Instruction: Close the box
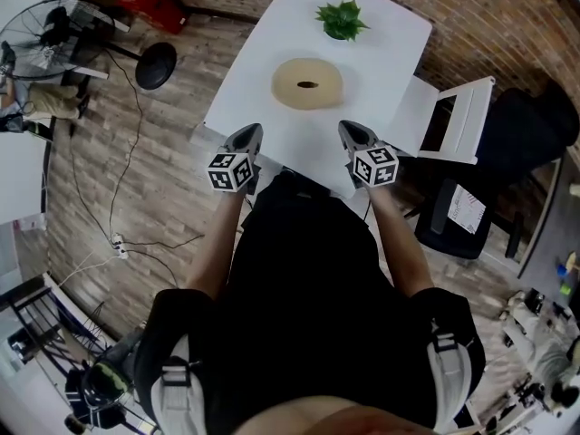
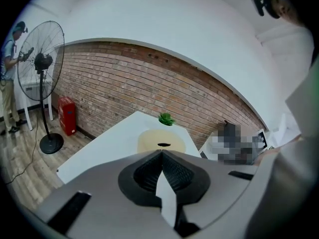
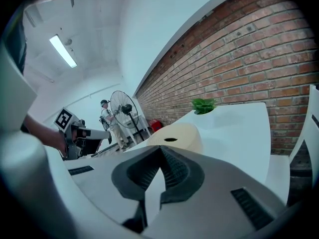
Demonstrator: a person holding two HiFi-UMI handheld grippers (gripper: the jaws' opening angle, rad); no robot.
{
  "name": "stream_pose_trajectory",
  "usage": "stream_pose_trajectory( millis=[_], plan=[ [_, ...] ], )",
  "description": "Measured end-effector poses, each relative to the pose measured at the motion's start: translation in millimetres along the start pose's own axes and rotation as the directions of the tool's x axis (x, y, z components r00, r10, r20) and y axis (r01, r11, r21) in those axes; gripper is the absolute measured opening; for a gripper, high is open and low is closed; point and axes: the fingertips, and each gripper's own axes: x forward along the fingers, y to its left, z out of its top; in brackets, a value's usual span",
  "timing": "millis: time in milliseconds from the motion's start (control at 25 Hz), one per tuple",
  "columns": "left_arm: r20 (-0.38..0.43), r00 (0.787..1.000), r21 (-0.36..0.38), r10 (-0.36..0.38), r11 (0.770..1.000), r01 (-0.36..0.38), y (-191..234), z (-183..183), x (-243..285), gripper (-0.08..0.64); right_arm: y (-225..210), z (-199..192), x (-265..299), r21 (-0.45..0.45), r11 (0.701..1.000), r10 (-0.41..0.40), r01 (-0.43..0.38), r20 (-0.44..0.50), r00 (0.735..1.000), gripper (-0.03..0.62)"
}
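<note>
A wood-plank floor [image 1: 109, 179] and a brick wall [image 2: 149, 88] frame a white table [image 1: 263, 89], seen from above by a person standing at its near edge with a hand-held gripper in each hand. A white folding chair [image 1: 458, 116] stands just beside the table's right side. A pedestal fan [image 1: 54, 30] stands well apart on the far left, near a red container [image 1: 151, 5] that stands by the wall.

The box [image 1: 307, 83], round and cream-coloured with a small dark opening in the middle of its top, rests on the table's middle, apart from both grippers. Its top appears to be in place, though the views are too distant to say for sure. A small green plant [image 1: 342, 19] stands beyond it, toward the table's far end.

The left gripper [image 1: 248, 136] hovers over the near left edge of the table, its jaws pressed together with nothing between them. The right gripper [image 1: 354, 132] hovers over the near right edge, its jaws likewise closed on nothing. Both point toward the box, neither touching it. In the background a second person [image 3: 110, 118] stands beside the fan.
</note>
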Motion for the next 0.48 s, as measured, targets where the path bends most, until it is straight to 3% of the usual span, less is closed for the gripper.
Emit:
stream_pose_trajectory(
  millis=[480],
  plan=[
    [0.032,0.999,-0.018,0.035,0.999,-0.034,-8.3,-4.1,-10.4,0.020,-0.3,-6.4,0.2,-0.016,0.999,0.041,-0.042,-0.014,0.999,-0.003]
  ],
)
